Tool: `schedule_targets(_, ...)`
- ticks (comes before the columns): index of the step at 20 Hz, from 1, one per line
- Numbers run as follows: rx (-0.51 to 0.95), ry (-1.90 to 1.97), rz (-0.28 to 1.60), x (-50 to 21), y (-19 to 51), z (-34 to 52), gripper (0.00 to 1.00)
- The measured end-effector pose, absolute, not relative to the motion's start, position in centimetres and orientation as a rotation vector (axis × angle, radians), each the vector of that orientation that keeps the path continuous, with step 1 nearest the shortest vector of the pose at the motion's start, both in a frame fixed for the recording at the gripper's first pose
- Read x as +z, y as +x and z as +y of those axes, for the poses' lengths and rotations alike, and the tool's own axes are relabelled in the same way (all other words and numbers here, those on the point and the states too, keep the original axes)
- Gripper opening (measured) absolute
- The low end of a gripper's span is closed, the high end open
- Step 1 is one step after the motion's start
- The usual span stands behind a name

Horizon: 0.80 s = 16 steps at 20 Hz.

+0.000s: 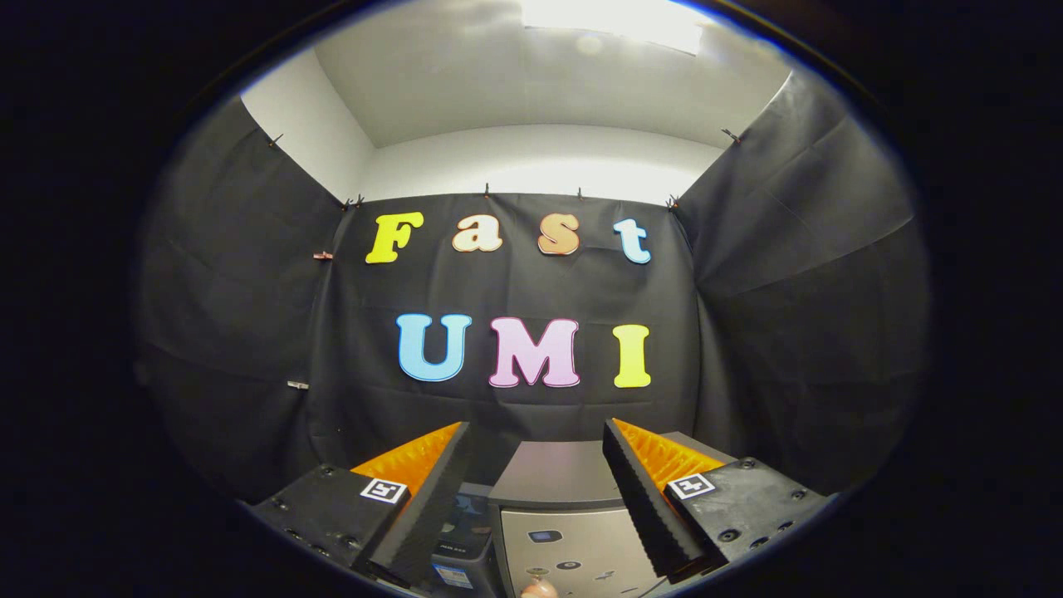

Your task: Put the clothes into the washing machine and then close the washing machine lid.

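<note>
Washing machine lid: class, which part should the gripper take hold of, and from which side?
Probably its front edge, approached from the front. The lid seems to lie flat atop the washing machine, with that edge facing the open gripper and showing between its fingers. No handle can be made out.

no readable text; the washing machine point(573, 531) panel marks are too small.

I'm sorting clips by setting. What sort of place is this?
Probably a small recording booth, not a real laundry room: black cloth walls pinned up under a white ceiling, and a grey machine, likely the washer, showing between the open gripper fingers.
</note>
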<state>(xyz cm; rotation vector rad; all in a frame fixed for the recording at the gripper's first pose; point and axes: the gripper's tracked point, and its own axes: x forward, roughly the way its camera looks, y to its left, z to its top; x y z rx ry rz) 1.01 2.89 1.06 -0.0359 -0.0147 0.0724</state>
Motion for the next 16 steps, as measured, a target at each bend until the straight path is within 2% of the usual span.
schedule_targets(16, 0.093, -0.022, -0.009, 1.08, 1.01, 3.81, 0.98)
